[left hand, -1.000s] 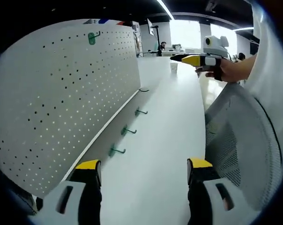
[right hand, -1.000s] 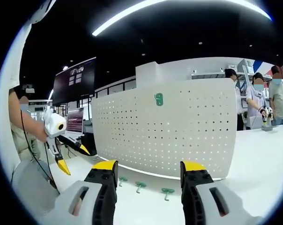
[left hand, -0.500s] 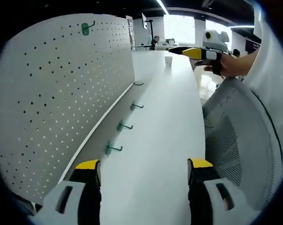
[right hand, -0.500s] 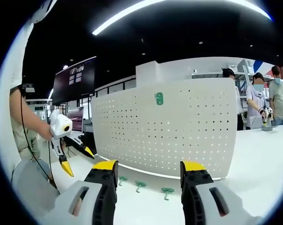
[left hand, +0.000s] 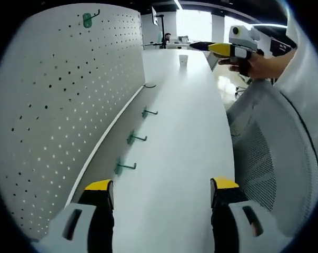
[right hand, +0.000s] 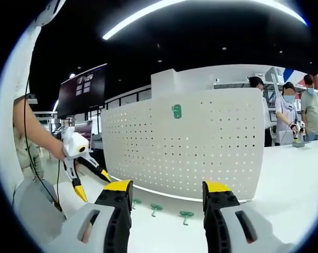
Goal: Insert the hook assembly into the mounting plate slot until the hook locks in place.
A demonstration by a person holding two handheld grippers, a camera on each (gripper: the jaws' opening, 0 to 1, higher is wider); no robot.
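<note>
**Both grippers empty, hooks on the table**

I see my left gripper [left hand: 160, 192] wide open above the white table [left hand: 185, 121], holding nothing. Green hooks [left hand: 124, 166] lie in a row at the foot of the pegboard [left hand: 59, 100]. My right gripper [right hand: 167, 194] is also wide, facing the pegboard, with one hook mounted high [right hand: 176, 110].

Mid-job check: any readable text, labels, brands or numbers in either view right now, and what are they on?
No text can be read.
Dark wall screen: shows a pale graphic, too small and blurred to read.
Green hook hung on the white pegboard: looks a bit like a digit, but it is a part, not a print.
Left gripper and right gripper: yellow tips, no markings.
</note>
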